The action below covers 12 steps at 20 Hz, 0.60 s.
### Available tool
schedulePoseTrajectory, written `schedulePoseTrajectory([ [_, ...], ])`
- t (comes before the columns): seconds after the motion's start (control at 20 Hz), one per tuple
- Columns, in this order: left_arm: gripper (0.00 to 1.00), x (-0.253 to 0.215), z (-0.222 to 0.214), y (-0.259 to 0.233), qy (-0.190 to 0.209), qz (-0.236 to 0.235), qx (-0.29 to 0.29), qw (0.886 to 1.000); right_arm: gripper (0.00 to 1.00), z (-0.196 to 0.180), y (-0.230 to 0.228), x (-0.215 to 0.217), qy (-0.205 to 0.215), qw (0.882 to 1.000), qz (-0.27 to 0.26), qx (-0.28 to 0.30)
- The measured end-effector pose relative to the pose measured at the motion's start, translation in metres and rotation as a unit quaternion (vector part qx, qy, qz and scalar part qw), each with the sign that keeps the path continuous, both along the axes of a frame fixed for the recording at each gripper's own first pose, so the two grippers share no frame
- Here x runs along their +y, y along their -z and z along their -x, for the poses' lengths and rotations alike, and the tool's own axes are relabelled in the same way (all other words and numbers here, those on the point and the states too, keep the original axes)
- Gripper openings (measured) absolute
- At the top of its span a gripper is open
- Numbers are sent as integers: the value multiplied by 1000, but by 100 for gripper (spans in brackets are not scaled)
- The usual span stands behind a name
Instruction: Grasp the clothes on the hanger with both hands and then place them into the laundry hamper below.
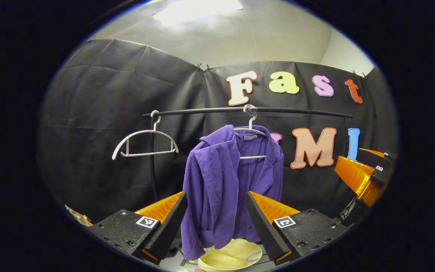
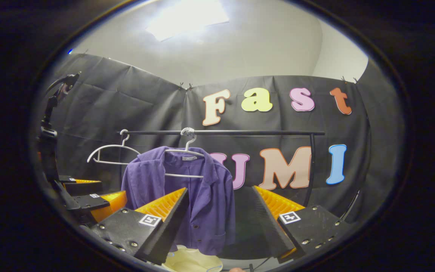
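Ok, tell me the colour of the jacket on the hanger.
Purple, with a fine ribbed texture; the jacket shows best in the left gripper view.

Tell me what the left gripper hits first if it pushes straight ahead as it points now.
Most likely the purple jacket: it hangs between the open fingers of the left gripper, dead ahead. How far off it hangs is unclear.

The jacket point(image 1: 225, 189) hangs off the rail point(image 1: 247, 110), open air on all sides of it. An empty hanger point(image 1: 144, 142) hangs to one side, well apart. The hamper point(image 1: 229, 257) sits straight below, mouth open. The rack's post point(image 2: 310, 170) stands far off on the other side.
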<state>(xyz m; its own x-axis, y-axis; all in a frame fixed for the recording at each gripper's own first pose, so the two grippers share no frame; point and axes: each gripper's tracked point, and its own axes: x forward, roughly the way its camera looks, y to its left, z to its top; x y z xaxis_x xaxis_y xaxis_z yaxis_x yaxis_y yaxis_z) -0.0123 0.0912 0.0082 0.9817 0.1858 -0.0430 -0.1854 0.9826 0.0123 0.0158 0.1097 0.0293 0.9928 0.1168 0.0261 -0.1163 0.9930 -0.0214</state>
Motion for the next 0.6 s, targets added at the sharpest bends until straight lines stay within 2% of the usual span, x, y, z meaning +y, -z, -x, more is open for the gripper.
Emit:
schedulePoseTrajectory([
  [0.4, 92, 15, -21, 15, 3, -1, 15, 1000, 98, -23, 11, 7, 16, 1000, -3, 8],
  [0.45, 95, 17, -25, 18, 7, -1, 16, 1000, 98, -28, 12, 8, 20, 1000, -3, 8],
  [0.6, 92, 21, -43, 23, 19, 3, 19, 1000, 98, -41, 16, 12, 32, 999, -5, 9],
])
